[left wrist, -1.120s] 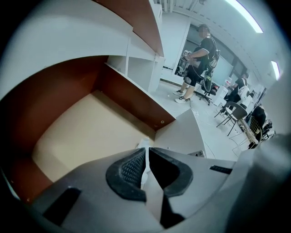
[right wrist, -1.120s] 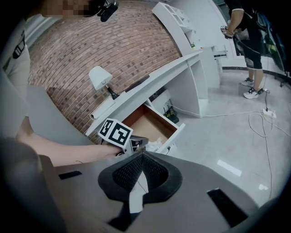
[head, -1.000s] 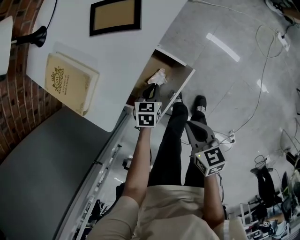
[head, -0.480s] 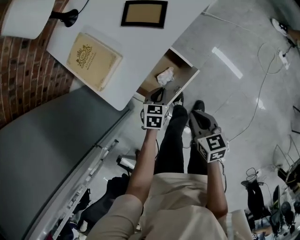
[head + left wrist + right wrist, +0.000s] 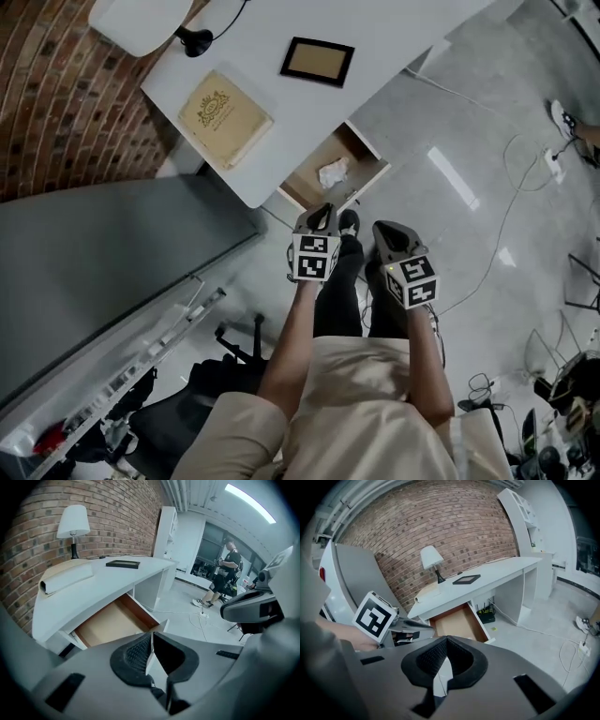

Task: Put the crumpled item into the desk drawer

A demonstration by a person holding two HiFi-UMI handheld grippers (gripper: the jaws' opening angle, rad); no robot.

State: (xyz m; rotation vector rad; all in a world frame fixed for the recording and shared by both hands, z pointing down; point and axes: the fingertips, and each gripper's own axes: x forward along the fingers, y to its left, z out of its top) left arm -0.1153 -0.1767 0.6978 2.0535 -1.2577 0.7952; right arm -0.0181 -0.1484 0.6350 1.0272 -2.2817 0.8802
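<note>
1. Head view: the crumpled item (image 5: 333, 173) already lies inside the open drawer (image 5: 309, 185), which is pulled out from under the desk (image 5: 375, 37). The left gripper (image 5: 323, 211) and the right gripper (image 5: 382, 230) hang side by side just short of the drawer's front panel, both pointing toward it. The drawer lies ahead and slightly to the left. Its slide axis runs from the desk edge out toward the person, so I judge that any closing push would go straight along the line the jaws already point. The left gripper is the nearer one, with its tip close to the front panel, though I cannot tell whether they touch.

2. Left gripper view: the jaws are pressed together with nothing between them. The drawer's wooden floor shows just beyond and left of the tips. The item cannot be seen here, and the jaw bodies may be covering it.

3. Right gripper view: these jaws also meet with nothing held. The drawer sits directly ahead beyond the tips, and the left gripper lies to the left, closer to it.
</note>
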